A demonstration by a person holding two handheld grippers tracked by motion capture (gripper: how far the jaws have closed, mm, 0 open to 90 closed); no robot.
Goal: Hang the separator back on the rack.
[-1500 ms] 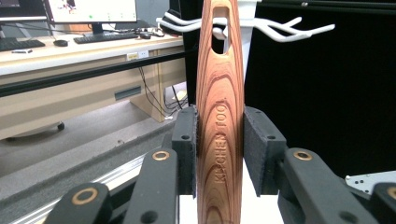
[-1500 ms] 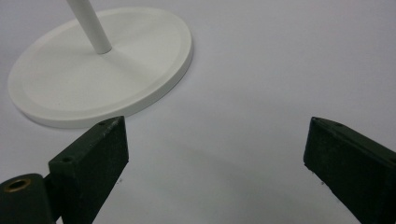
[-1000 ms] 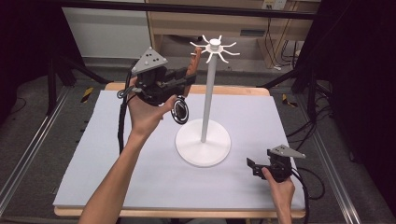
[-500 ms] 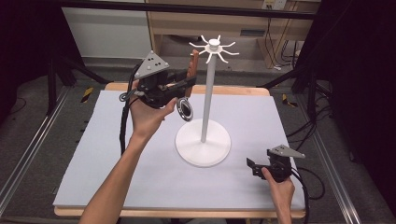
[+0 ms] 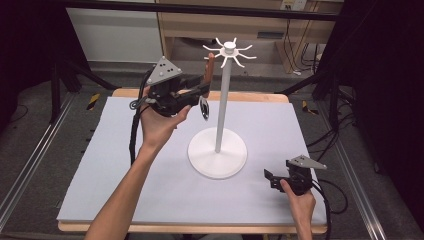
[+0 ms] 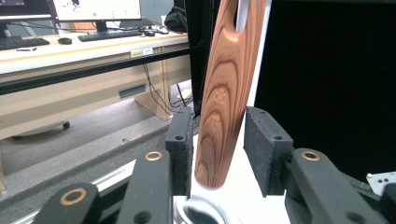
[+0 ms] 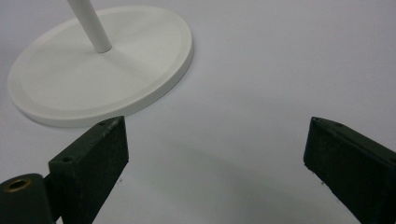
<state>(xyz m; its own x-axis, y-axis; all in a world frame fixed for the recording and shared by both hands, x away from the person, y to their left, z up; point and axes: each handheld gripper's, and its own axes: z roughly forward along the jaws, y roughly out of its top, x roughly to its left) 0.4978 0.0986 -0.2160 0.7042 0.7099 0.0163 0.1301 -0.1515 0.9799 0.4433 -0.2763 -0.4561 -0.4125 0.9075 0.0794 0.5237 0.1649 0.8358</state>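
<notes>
We see the table (image 5: 100, 165) with a white-grey mat on top, wood edge showing at 6 o'clock. Beyond it at 12 o'clock, a wooden bench (image 5: 260, 25) with cables (image 5: 292, 45) hanging. Left gripper view: a desk (image 6: 70, 51) at 10 o'clock carrying a keyboard (image 6: 109, 34), mouse (image 6: 64, 40) and monitor (image 6: 95, 9).

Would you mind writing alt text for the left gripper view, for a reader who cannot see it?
A wooden handle hangs by its slotted top from a white hook, between the two black pads of the left tool, whose jaws have just been opening: a gap shows on each side. Behind stand a desk with keyboards and a black panel.
</notes>
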